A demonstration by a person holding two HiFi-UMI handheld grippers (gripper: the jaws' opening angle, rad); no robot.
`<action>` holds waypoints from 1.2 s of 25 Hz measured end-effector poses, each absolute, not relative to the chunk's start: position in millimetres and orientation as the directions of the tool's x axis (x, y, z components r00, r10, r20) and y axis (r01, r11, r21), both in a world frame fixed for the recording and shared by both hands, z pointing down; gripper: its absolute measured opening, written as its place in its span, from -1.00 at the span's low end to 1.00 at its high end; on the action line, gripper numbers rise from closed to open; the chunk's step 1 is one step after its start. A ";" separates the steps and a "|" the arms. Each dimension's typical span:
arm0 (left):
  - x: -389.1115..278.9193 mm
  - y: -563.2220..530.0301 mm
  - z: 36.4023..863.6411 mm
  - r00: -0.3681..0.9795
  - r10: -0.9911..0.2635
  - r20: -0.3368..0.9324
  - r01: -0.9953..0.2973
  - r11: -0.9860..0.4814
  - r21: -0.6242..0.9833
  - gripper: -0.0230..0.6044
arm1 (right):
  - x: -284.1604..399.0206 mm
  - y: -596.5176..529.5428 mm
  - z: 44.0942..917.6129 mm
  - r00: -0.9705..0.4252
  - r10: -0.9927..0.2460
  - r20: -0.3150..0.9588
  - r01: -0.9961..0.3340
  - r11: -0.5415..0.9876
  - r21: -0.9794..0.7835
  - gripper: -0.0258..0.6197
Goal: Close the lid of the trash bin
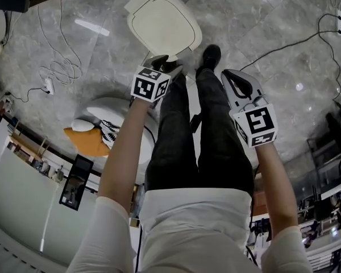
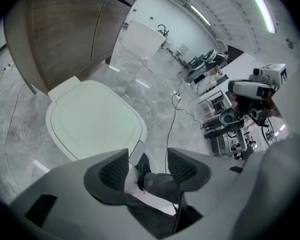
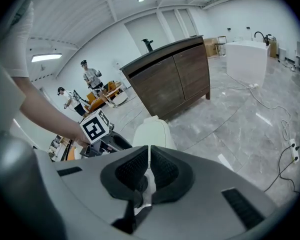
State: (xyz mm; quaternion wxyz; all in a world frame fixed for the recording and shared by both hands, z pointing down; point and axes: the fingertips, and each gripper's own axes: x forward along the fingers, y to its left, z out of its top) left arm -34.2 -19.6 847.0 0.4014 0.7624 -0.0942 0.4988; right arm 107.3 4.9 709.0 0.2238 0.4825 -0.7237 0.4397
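Observation:
The cream trash bin point(image 1: 162, 24) stands on the grey marble floor with its lid lying flat and closed; it also shows in the left gripper view point(image 2: 92, 121) and, partly hidden behind the jaws, in the right gripper view point(image 3: 152, 133). My left gripper point(image 1: 162, 61) hovers just in front of the bin's near edge, jaws open with nothing between them point(image 2: 147, 166). My right gripper point(image 1: 234, 79) hangs to the right of the bin, over the floor beside the person's leg, shut with its pads almost touching and empty point(image 3: 149, 159).
The person's dark-trousered legs and black shoe point(image 1: 209, 54) stand just in front of the bin. Cables and a power strip point(image 1: 48, 84) trail over the floor at left. A dark wooden cabinet point(image 3: 170, 81) stands behind the bin. A white and orange object point(image 1: 88, 141) lies at left.

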 end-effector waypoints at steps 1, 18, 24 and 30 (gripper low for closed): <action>-31.6 -22.9 838.8 0.493 0.246 0.834 -0.546 -0.659 0.517 -0.11 | 109.3 1.3 703.3 -0.432 -0.506 0.747 -0.897 0.155 -0.414 -0.81; -30.8 -33.4 675.5 0.586 0.060 0.808 -0.591 -0.651 0.477 -0.49 | 121.1 -1.7 585.7 -0.408 -0.544 0.733 -0.913 0.262 -0.313 -0.82; -42.2 -30.8 613.3 0.605 -0.046 0.795 -0.612 -0.665 0.428 -0.60 | 125.7 -1.1 548.5 -0.425 -0.552 0.718 -0.900 0.341 -0.270 -0.82; -59.8 -26.6 563.9 0.623 -0.144 0.769 -0.636 -0.664 0.392 -0.69 | 121.7 -1.0 514.9 -0.425 -0.566 0.706 -0.890 0.403 -0.212 -0.82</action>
